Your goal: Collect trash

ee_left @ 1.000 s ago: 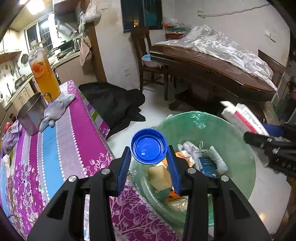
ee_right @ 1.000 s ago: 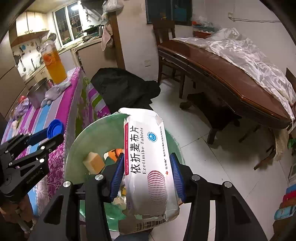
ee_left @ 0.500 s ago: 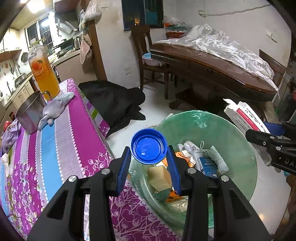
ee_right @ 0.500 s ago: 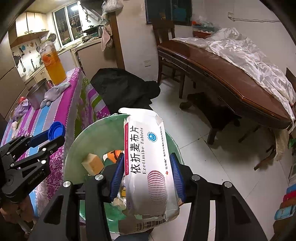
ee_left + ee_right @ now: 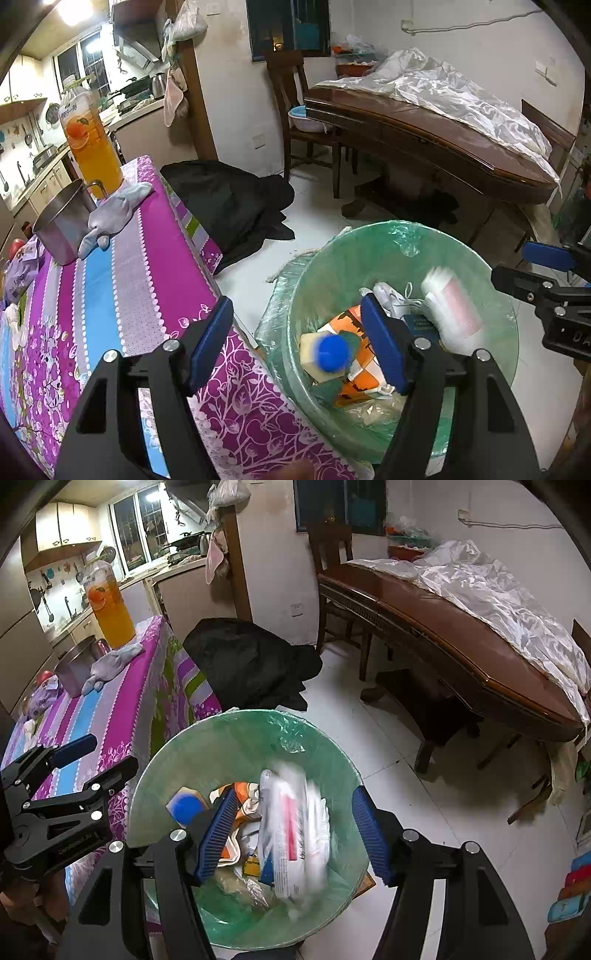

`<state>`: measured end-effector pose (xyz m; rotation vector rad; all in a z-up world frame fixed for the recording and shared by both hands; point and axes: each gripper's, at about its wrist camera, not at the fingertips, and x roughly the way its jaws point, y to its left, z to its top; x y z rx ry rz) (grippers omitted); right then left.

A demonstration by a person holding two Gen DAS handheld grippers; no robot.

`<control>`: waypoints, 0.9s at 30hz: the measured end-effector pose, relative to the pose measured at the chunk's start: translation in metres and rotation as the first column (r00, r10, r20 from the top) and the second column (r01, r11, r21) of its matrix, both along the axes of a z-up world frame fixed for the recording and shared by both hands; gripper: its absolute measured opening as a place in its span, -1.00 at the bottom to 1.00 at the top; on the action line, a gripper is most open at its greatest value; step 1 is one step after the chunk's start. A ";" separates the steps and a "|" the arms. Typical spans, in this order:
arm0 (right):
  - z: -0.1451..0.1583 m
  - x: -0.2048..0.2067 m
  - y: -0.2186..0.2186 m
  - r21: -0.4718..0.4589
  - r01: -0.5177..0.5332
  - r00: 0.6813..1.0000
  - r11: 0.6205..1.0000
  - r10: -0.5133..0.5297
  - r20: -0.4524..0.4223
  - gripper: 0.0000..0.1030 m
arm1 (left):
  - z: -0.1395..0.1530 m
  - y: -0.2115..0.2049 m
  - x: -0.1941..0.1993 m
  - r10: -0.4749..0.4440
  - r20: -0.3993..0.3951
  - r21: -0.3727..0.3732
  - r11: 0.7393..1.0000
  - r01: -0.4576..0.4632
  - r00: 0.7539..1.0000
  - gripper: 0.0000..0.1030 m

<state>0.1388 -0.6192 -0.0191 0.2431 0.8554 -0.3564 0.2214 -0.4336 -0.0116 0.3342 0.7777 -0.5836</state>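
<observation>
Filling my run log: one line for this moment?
left gripper open, jaws just opened | right gripper open, jaws just opened | blue cap, medicine box blurred inside bin

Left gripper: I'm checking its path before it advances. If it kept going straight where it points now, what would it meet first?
Probably the trash inside the green-lined bin. The left gripper, jaws just opened and empty, aims at the blurred blue cap and orange packaging; depth is unclear.
</observation>
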 end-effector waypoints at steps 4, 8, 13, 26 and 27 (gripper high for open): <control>0.003 -0.003 0.000 -0.006 0.005 1.000 1.000 -0.005 0.016 0.28 | -0.001 0.000 0.000 -0.003 -0.002 0.003 1.000 0.003 1.000 0.38; 0.005 -0.006 0.003 -0.016 0.006 1.000 1.000 -0.005 0.030 0.28 | -0.001 -0.001 0.000 -0.001 -0.002 0.003 1.000 0.001 1.000 0.40; 0.009 -0.010 0.009 -0.029 -0.001 0.999 1.000 0.002 0.054 0.30 | 0.000 0.001 -0.002 -0.002 0.003 -0.001 1.000 0.002 1.000 0.45; 0.062 -0.104 0.083 -0.239 0.134 0.906 0.962 -0.021 0.422 0.90 | 0.036 0.054 -0.039 -0.011 0.147 -0.167 0.985 0.035 0.989 0.89; 0.065 -0.116 0.093 -0.253 0.160 0.886 0.954 -0.026 0.462 0.90 | 0.039 0.059 -0.044 -0.005 0.166 -0.177 0.984 0.035 0.986 0.89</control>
